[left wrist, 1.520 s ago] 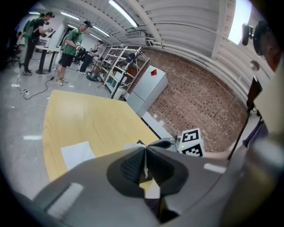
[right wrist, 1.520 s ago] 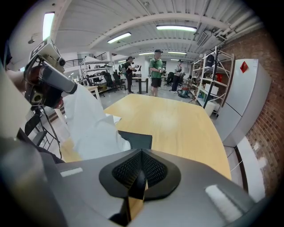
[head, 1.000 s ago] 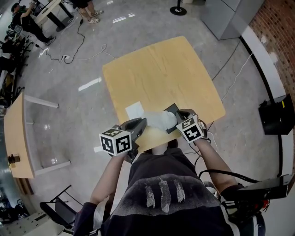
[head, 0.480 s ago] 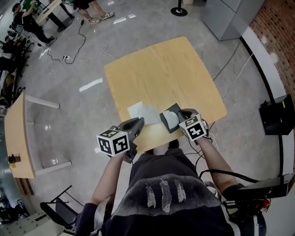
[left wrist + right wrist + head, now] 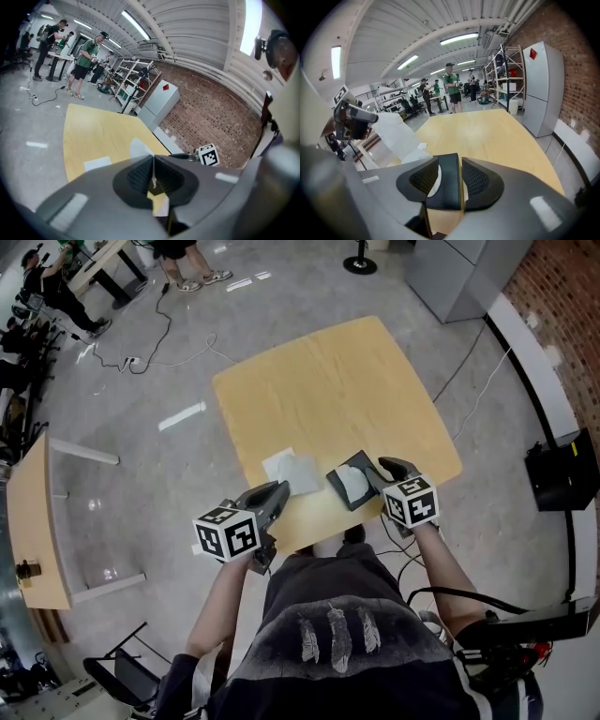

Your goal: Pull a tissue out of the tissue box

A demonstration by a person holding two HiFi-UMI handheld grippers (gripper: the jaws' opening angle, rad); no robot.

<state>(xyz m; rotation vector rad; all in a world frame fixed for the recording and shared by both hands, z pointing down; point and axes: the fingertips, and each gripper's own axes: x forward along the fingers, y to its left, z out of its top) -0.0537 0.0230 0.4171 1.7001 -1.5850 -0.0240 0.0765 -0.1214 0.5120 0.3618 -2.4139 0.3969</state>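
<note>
Two things (tissue box [image 5: 352,482], tissue [image 5: 292,470]) crowd table [image 5: 328,390] near edge

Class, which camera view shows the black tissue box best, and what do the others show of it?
The head view: the whole tissue box, seen from above on the table, with white tissue in its opening. The right gripper view shows only one black wall, close up. The left gripper view does not show it.

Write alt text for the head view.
Seen from above, a person at the near edge of a wooden table holds the left gripper shut on a white tissue beside the black tissue box. The right gripper, whose jaws have just been opening, straddles the box's wall.
</note>
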